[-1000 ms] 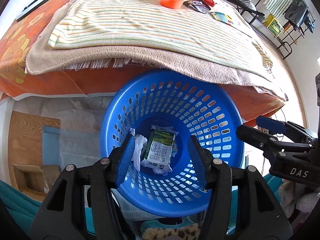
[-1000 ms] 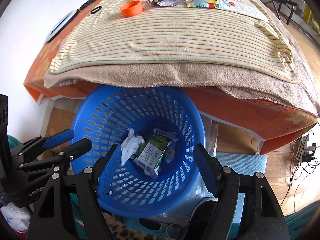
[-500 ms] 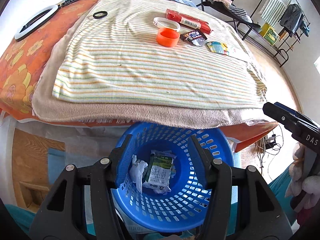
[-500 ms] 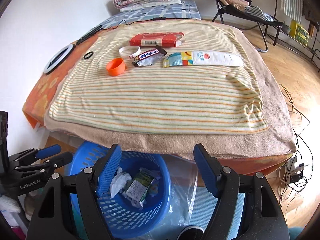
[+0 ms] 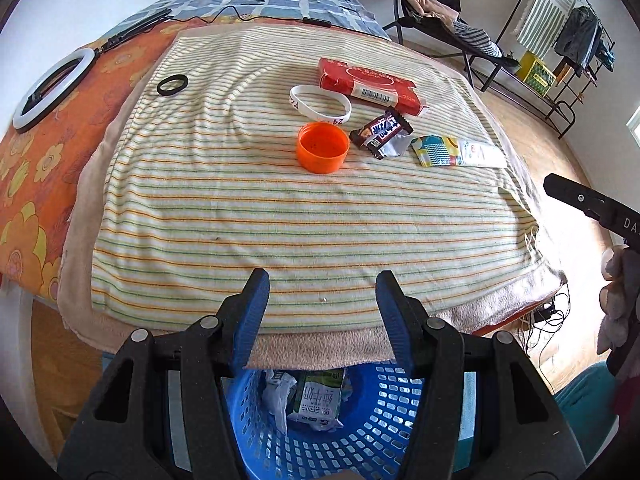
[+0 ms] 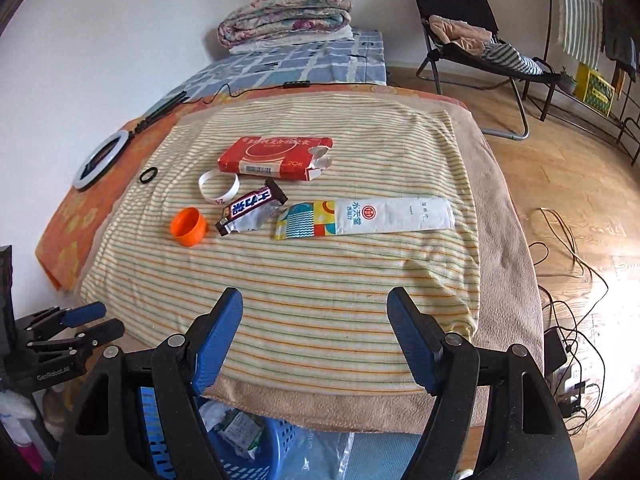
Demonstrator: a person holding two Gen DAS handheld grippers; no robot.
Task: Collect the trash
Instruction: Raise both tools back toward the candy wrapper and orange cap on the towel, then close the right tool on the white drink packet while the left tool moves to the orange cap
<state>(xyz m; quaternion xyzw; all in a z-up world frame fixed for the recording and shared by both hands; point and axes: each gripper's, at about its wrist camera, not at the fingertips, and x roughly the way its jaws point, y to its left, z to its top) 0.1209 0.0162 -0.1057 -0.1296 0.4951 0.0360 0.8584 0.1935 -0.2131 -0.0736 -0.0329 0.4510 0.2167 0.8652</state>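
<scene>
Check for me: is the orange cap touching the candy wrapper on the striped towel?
Apart. In the left wrist view a strip of striped towel shows between the orange cap and the candy wrapper; the right wrist view shows the same gap.

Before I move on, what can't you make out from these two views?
- Basket contents, both views: tool arms and the blanket edge cover most; only a milk pack and crumpled paper show.
- Box: whether empty, unclear.
- Right tool, left view: cut off by the edge.
</scene>
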